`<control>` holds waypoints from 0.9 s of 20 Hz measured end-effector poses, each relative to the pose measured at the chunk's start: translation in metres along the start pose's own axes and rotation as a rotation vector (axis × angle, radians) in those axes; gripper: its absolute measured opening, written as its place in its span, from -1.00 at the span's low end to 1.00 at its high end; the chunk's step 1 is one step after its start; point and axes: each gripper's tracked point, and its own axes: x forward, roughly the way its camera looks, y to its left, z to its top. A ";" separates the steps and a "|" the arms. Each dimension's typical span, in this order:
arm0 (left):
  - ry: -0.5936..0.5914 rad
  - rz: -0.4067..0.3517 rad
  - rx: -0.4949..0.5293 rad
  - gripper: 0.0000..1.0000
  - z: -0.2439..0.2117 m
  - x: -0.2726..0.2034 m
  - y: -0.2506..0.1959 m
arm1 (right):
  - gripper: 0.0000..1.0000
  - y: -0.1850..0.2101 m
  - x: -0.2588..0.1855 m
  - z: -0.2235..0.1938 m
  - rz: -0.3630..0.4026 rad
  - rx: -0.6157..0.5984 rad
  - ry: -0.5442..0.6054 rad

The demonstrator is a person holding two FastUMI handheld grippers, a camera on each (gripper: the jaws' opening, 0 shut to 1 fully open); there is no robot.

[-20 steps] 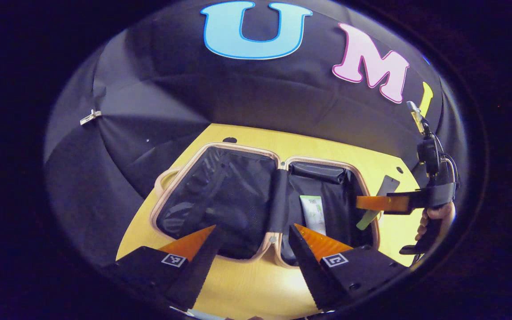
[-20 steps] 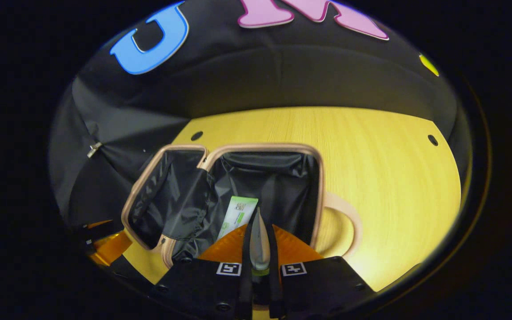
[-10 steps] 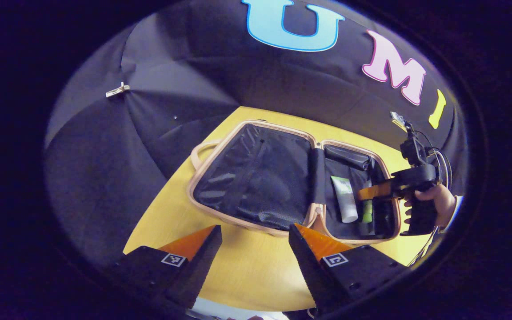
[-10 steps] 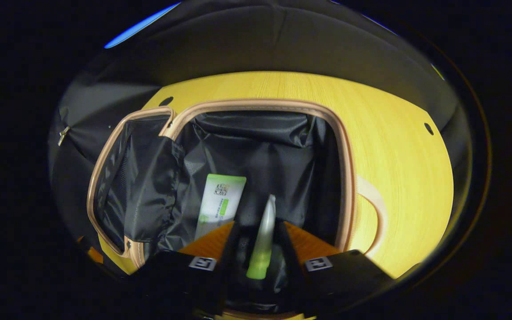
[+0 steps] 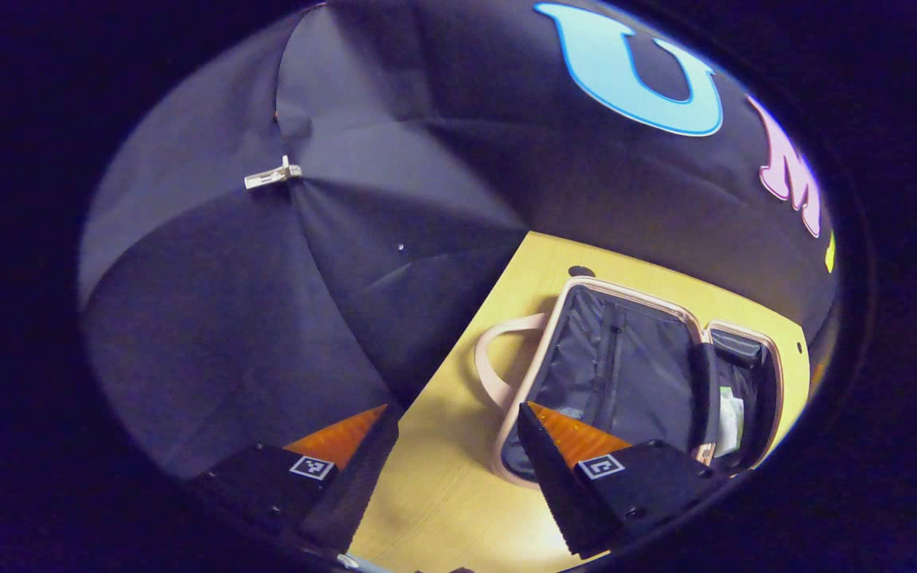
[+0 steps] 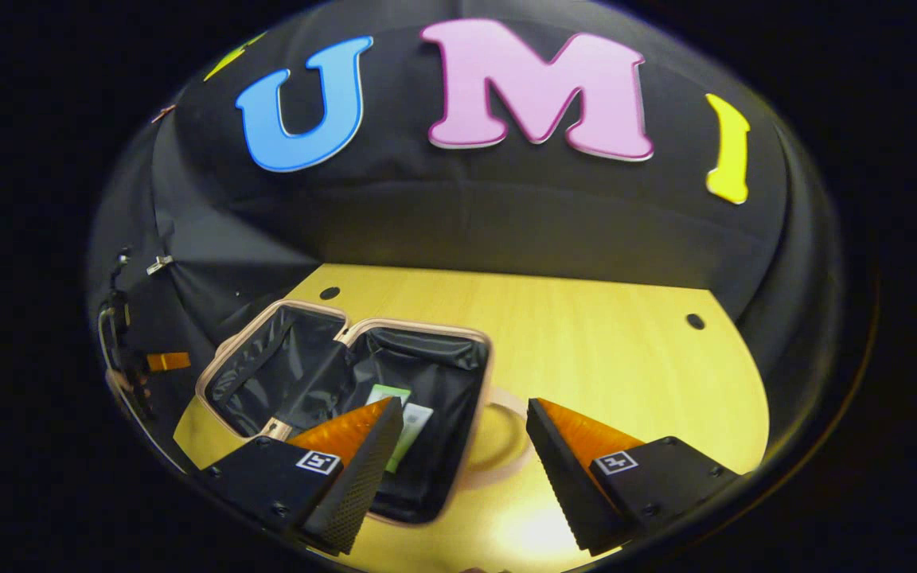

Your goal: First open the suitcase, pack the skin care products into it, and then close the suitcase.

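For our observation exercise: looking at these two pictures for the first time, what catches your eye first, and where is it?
The open suitcase lies flat on the yellow table, its dark lining bared, with skin care tubes in its right-hand half in the right gripper view. The right gripper hangs open above the case's near edge. In the left gripper view, the left gripper stands open by the pale handle.

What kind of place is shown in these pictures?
Probably a small recording booth, not a home: black cloth walls surround a bare yellow table, where an open suitcase lies between two hand-held grippers.

Black tongs [image 6: 458, 477] bodies (square coded tags, small screws).
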 end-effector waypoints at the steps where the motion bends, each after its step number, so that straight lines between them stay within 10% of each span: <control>1: 0.027 -0.019 -0.044 0.92 0.001 0.015 0.000 | 0.98 -0.013 -0.018 0.000 -0.023 0.006 -0.019; 11: 0.227 -0.153 -0.429 0.64 0.005 0.119 -0.022 | 0.96 -0.087 -0.108 -0.040 -0.231 -0.010 0.052; 15: 0.281 -0.162 -0.497 0.07 -0.003 0.138 -0.037 | 0.98 -0.088 -0.120 -0.057 -0.245 -0.012 0.090; 16: 0.267 -0.162 -0.507 -0.52 -0.003 0.143 -0.039 | 0.94 -0.089 -0.122 -0.057 -0.247 -0.007 0.094; 18: 0.245 -0.202 -0.492 -0.60 0.006 0.129 -0.040 | 0.94 -0.094 -0.124 -0.056 -0.255 0.006 0.091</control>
